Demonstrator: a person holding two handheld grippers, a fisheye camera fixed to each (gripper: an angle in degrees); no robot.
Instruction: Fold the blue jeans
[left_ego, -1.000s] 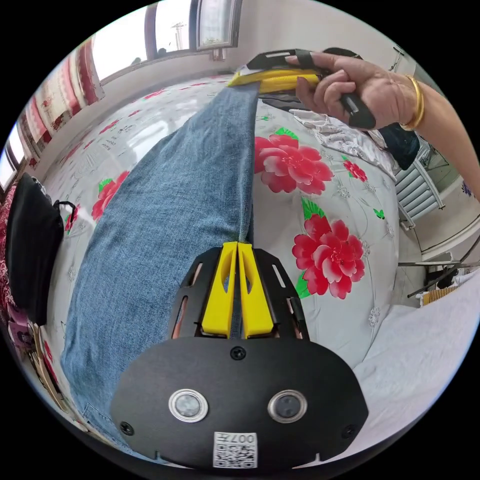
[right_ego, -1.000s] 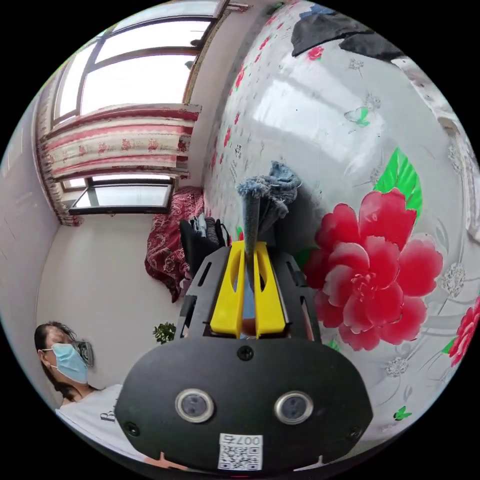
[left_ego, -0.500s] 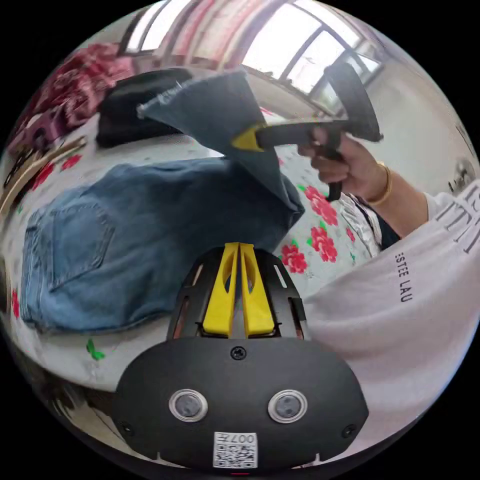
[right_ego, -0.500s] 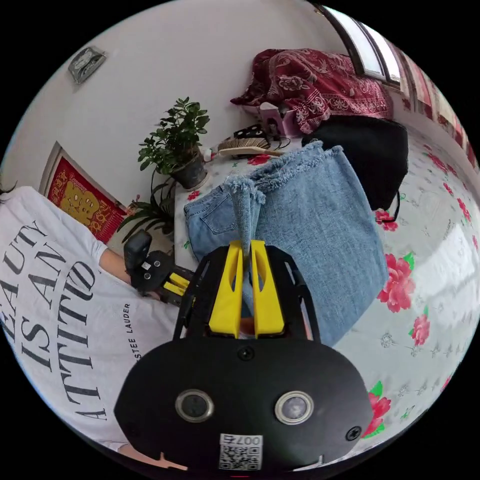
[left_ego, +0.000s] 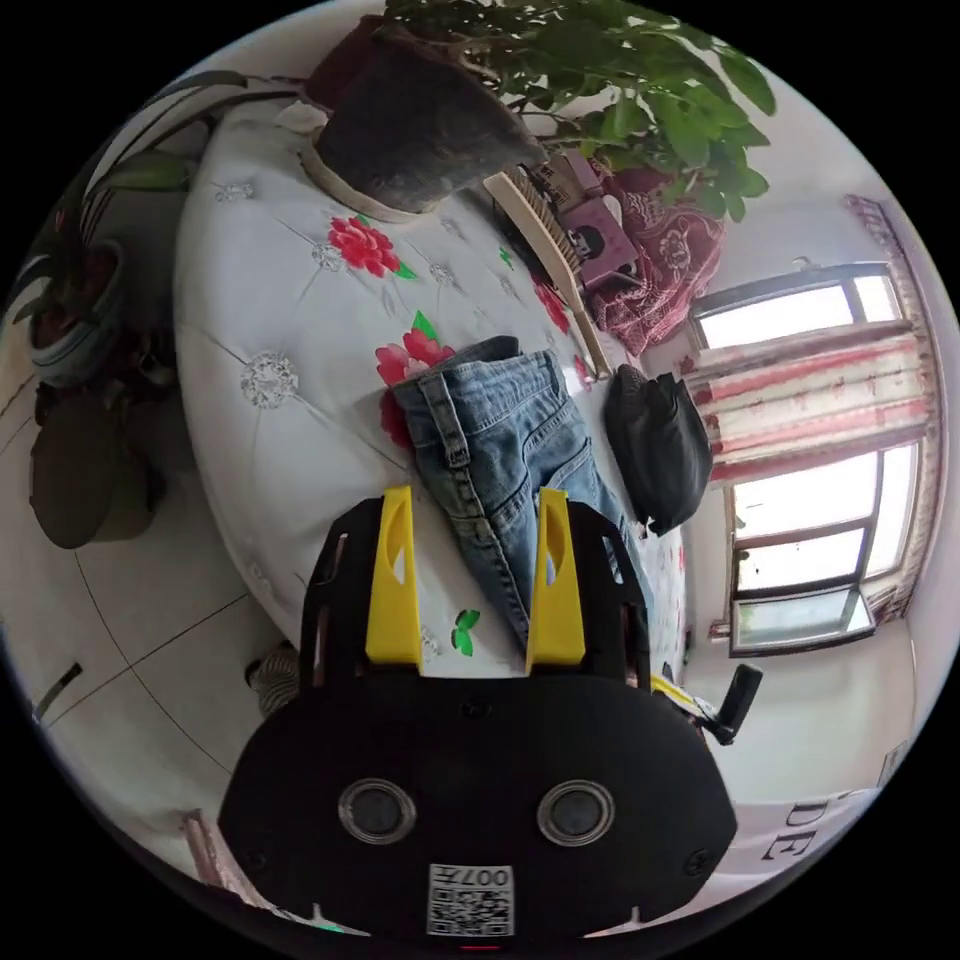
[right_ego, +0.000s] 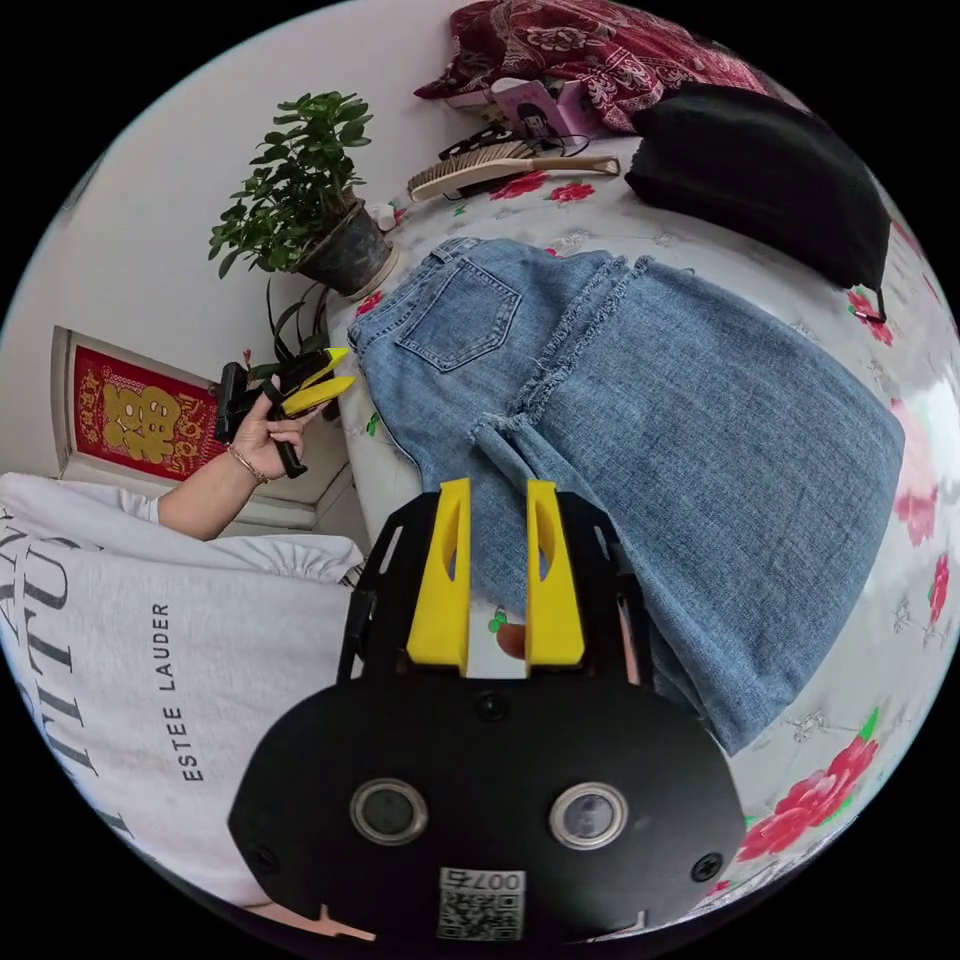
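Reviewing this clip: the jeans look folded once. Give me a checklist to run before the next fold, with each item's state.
1. Left gripper free of cloth: ok, jaws apart, nothing between them.
2. Right gripper free of cloth: ok, jaws apart above the denim.
3. Blue jeans folded in half: ok, frayed hems lie near the back pocket.
4. Hems aligned with waistband: not ok, they stop short and sit askew.
5. Black bag off the jeans: ok, beside them.
6. Layers smooth underneath: cannot tell.
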